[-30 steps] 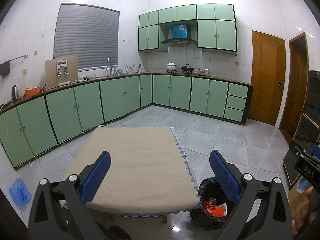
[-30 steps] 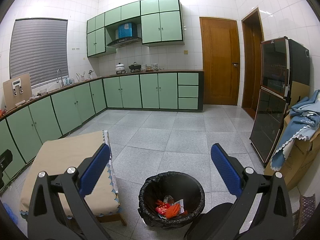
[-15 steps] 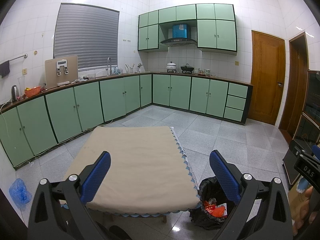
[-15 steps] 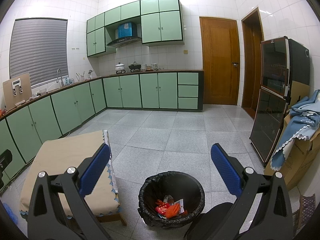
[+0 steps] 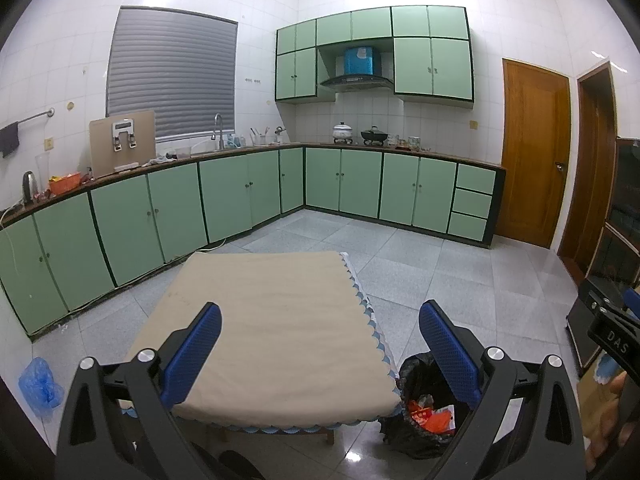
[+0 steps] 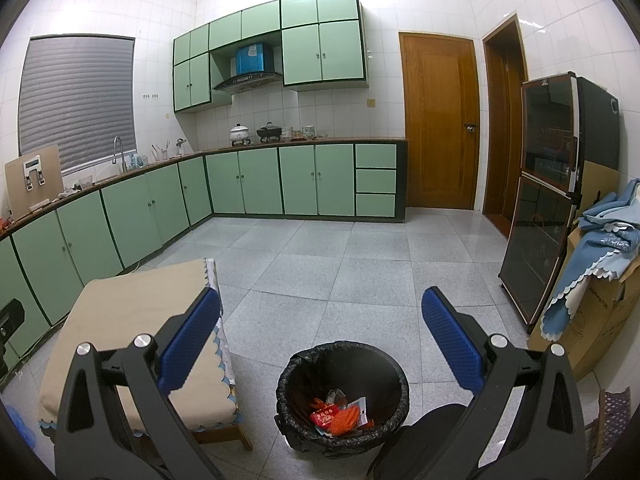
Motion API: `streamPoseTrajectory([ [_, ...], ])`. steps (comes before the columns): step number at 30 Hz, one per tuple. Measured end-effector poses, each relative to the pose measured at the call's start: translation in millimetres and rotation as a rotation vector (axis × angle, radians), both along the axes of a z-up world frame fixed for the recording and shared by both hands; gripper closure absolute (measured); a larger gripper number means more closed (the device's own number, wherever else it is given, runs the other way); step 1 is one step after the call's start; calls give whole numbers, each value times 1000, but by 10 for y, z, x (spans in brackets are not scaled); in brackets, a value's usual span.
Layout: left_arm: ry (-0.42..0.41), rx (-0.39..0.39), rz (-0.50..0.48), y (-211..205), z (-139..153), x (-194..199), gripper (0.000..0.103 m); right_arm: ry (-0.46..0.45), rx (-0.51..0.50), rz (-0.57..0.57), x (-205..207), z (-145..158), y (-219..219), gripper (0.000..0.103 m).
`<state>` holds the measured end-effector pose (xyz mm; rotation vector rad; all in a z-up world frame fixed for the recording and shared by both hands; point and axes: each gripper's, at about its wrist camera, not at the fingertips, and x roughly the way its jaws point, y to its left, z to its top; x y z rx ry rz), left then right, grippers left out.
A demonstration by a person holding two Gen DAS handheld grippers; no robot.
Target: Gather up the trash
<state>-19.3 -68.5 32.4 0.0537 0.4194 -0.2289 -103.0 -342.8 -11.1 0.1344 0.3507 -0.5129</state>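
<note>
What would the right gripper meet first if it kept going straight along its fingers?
Probably bare floor tiles beyond the trash bin. The right gripper is open and empty, and the bin sits below its line, so it likely passes over the rim; depth is hard to judge through the fisheye.

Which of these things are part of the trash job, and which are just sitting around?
Part of the job:
- bin
- wrappers in it
- left gripper
- right gripper

Just lying about:
- table
- pot
- kettle
- blue bag
- cardboard box
</note>
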Motion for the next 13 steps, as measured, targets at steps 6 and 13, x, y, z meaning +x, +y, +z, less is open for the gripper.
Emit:
streamPoseTrajectory([
  [6,-8,3,-7,13,-8,-10,6,0,0,0,-18,-11,-10,5],
  [13,-11,5,-10,1,-31,-20,6,0,-1,1,-18,-7,-12,5],
])
